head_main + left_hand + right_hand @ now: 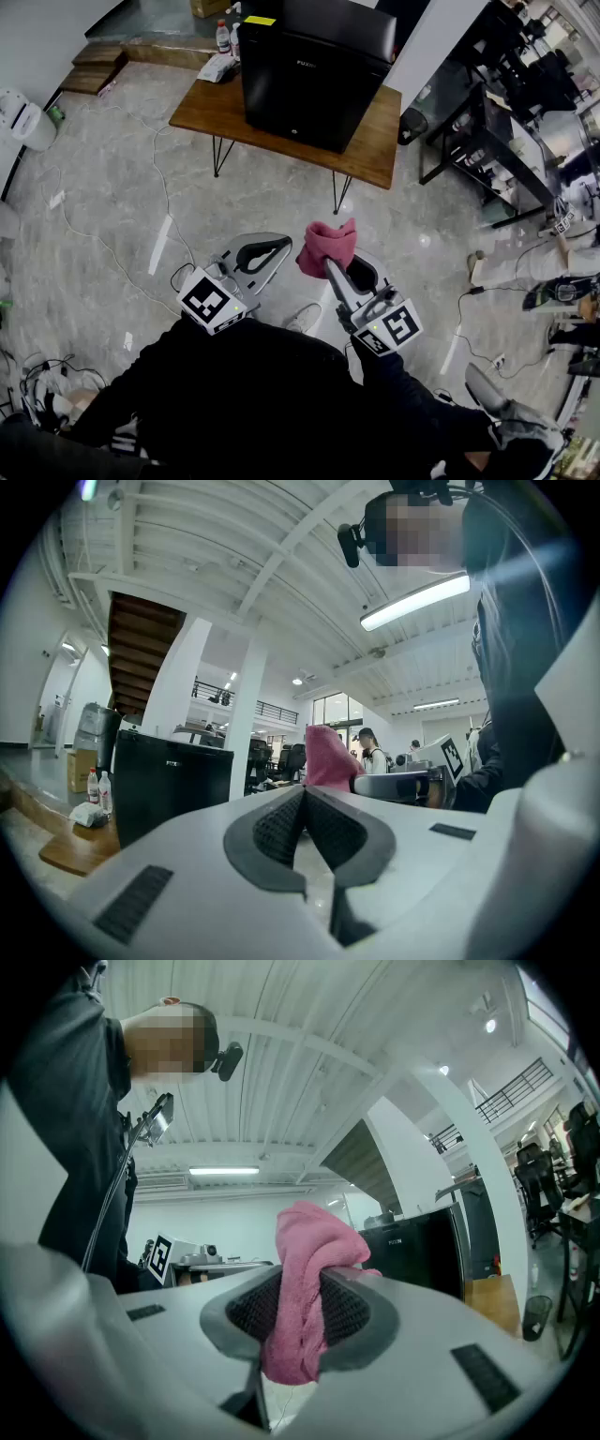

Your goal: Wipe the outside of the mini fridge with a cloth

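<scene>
Lots of grey floor [112, 187] lies between the person and the wooden table [375, 141], so the job is only at its first step: the wiping has not begun. The black mini fridge [314, 66] sits on the table, about in the middle and close to the far edge. Its front faces the person, and there is bare wood along the near edge and at both ends. The two tongs are held low, close to the person's body and well apart from the fridge. The left tongs [281, 246] are pressed together with nothing between them. The right tongs [330, 267] are pinching the pink cloth [328, 246], which sticks up out of the tips in a soft bunch. Two small bottles [225, 36] and a white bundle [217, 67] sit at the far left corner of the table, just beside the fridge. I think the next move is to walk up to the table and bring the cloth flat against one side or the top of the fridge. The right tongs need to keep a good grip so the cloth does not slip out while it rubs. The empty left tongs could help hold the fridge steady.
</scene>
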